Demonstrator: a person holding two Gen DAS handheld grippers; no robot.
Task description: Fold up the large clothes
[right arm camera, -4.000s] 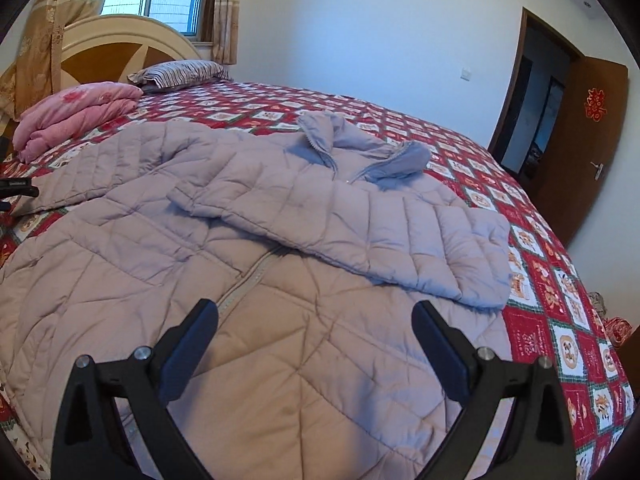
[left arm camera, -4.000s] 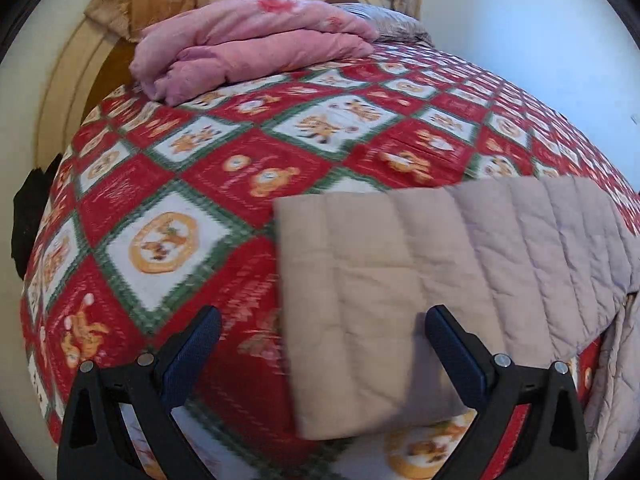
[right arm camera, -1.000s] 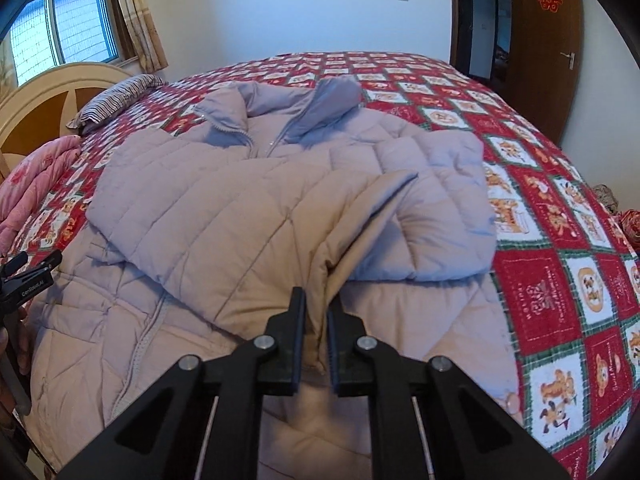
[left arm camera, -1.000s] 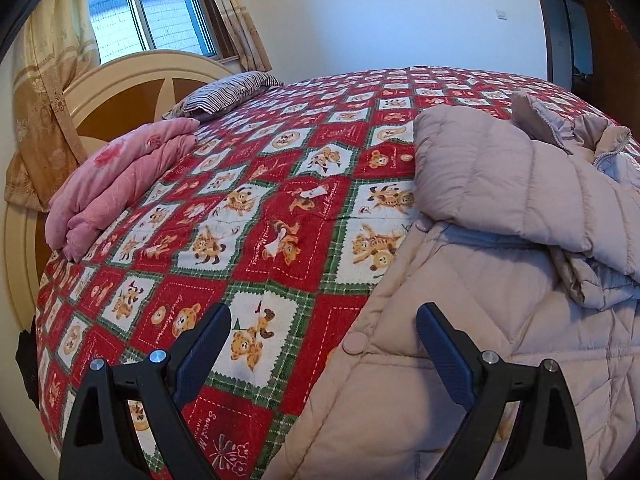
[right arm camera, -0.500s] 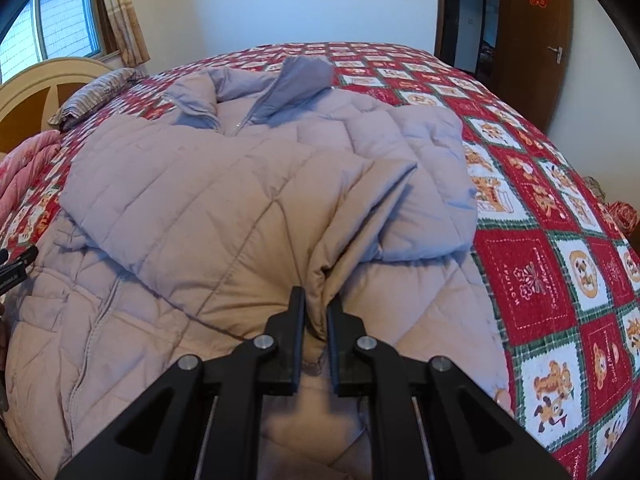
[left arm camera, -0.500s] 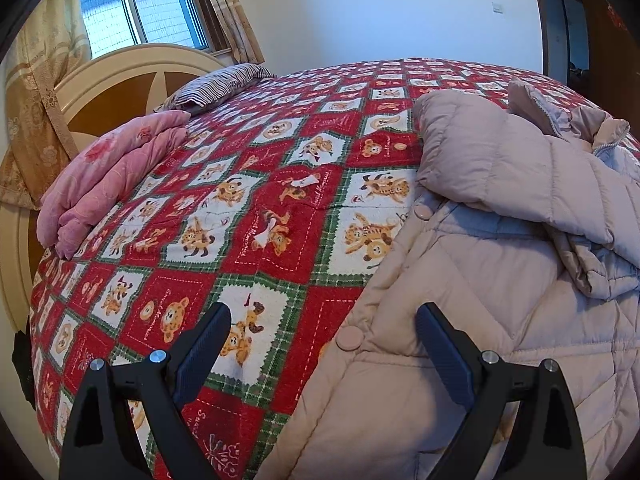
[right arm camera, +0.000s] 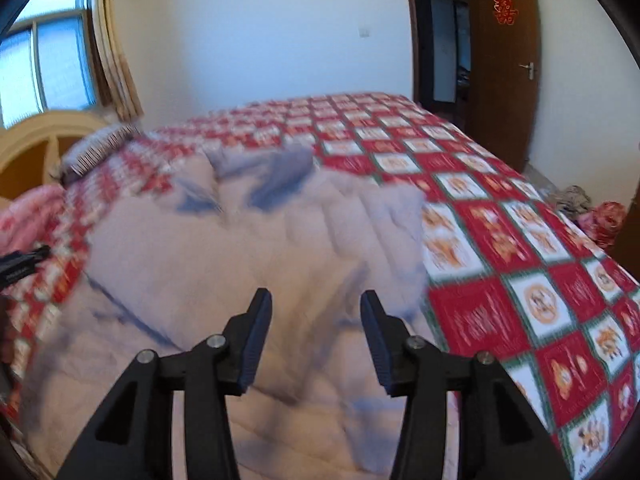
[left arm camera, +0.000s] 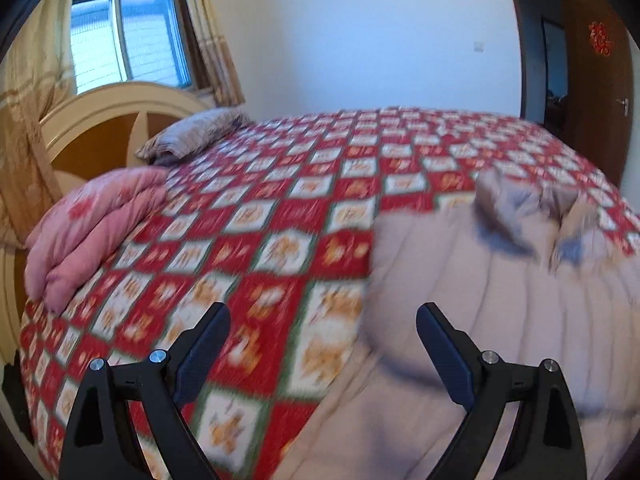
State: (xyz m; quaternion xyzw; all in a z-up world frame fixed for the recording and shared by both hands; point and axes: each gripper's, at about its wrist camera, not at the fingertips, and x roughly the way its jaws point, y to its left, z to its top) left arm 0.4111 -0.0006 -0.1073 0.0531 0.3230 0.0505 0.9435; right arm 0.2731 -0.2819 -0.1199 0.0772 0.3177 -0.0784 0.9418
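Both the left gripper (left arm camera: 322, 344) and right gripper (right arm camera: 316, 332) hover with fingers apart, empty, above the jacket (right arm camera: 248, 264); next, pinch its hem at the bed's near edge evenly.

Both grippers (left arm camera: 323, 334) (right arm camera: 316, 320) spread, empty-jawed.

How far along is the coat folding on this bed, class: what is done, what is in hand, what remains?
Done: both sleeves of the pale quilted padded coat lie folded across its front on the red checked bedspread. In hand: nothing; the right tongs and left tongs are both open above the coat. Left: the long body still lies at full length, so it probably needs folding up toward the collar.
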